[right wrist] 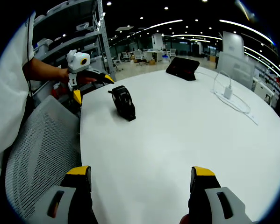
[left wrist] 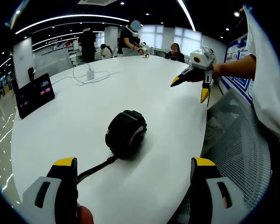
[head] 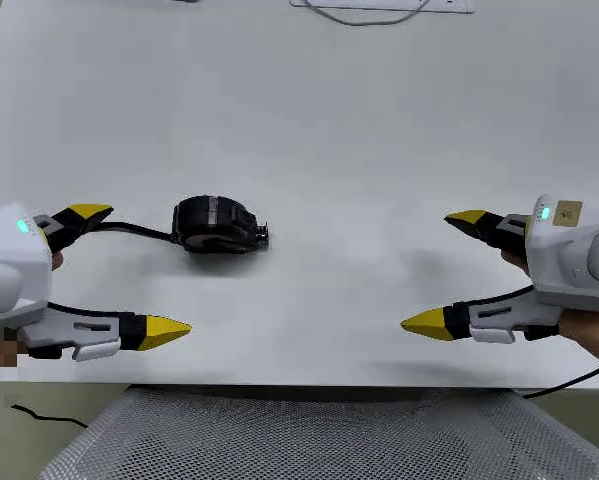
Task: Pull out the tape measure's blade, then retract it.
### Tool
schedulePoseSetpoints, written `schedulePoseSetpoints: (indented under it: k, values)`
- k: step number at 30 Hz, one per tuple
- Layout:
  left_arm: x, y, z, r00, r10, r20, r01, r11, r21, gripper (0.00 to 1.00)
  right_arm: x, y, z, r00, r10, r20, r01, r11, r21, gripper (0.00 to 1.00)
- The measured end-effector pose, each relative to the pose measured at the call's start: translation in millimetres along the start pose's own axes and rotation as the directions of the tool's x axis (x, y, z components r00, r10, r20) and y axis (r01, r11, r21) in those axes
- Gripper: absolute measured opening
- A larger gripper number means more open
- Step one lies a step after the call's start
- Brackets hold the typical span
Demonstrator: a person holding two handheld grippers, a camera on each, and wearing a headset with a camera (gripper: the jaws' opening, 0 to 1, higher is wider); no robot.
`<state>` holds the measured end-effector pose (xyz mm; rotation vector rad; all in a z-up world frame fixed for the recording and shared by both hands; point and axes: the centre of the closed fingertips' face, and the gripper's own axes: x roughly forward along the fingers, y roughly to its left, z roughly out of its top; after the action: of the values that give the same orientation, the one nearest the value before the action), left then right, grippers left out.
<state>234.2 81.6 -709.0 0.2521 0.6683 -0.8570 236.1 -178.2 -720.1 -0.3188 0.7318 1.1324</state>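
Left gripper (head: 129, 270): we see the jaws spread wide, with nothing between them. It sits over the near left part of the table, pointing right.
Right gripper (head: 441, 270): also spread wide and holding nothing. It sits over the near right part of the table, pointing left at the other gripper.
Tape measure (head: 217, 224): black case lying on the table, just ahead of the left gripper's tips. In the left gripper view it sits between the lines of the two jaws. It touches neither jaw and is well apart from the right gripper.
Blade tip (head: 264, 236): at the mouth of the case, on the side facing the right gripper.
Strap (head: 134, 230): black, running from the case back to the left gripper's far jaw. We cannot tell if it touches the jaw.
Table (head: 379, 120): white and bare around the case.
Chair (head: 279, 430): grey mesh, at the near edge below both grippers.
Cable (head: 369, 12): white, at the far edge.
Tablet (right wrist: 183, 67): dark, propped up at the far end of the table.
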Motion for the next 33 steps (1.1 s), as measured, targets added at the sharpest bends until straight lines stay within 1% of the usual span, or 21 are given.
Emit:
schedulePoseSetpoints:
  k: [8, 12, 18, 25, 30, 33]
  values:
    - [5.6, 6.5, 6.8, 0.9999, -0.015, -0.005, 0.015, 1.000, 0.022, 0.99, 8.1, -2.4, 4.9, 0.9997, 0.022, -0.011, -0.023, 0.999, -0.025, 0.87]
    - [9.7, 4.6, 7.6, 0.9993, -0.035, -0.014, 0.035, 0.999, 0.027, 0.99, 12.2, -4.6, 6.1, 0.9994, 0.030, -0.019, -0.031, 0.999, -0.035, 0.87]
    - [14.8, 4.2, 7.1, 0.9985, -0.048, -0.025, 0.048, 0.998, 0.038, 0.99, 16.8, -6.9, 8.9, 0.9989, 0.042, -0.022, -0.043, 0.998, -0.048, 0.87]
    - [22.1, 4.1, 9.5, 0.9976, -0.065, -0.025, 0.066, 0.997, 0.050, 0.98, 25.1, -9.5, 11.8, 0.9982, 0.056, -0.022, -0.057, 0.997, -0.052, 0.87]
    - [27.2, 4.0, 12.2, 0.9970, -0.074, -0.021, 0.076, 0.995, 0.064, 0.96, 32.3, -9.5, 15.5, 0.9973, 0.071, -0.021, -0.072, 0.996, -0.057, 0.87]
    - [30.3, 5.7, 13.4, 0.9966, -0.078, -0.027, 0.080, 0.994, 0.076, 0.94, 36.8, -10.0, 17.0, 0.9968, 0.078, -0.021, -0.079, 0.995, -0.061, 0.86]
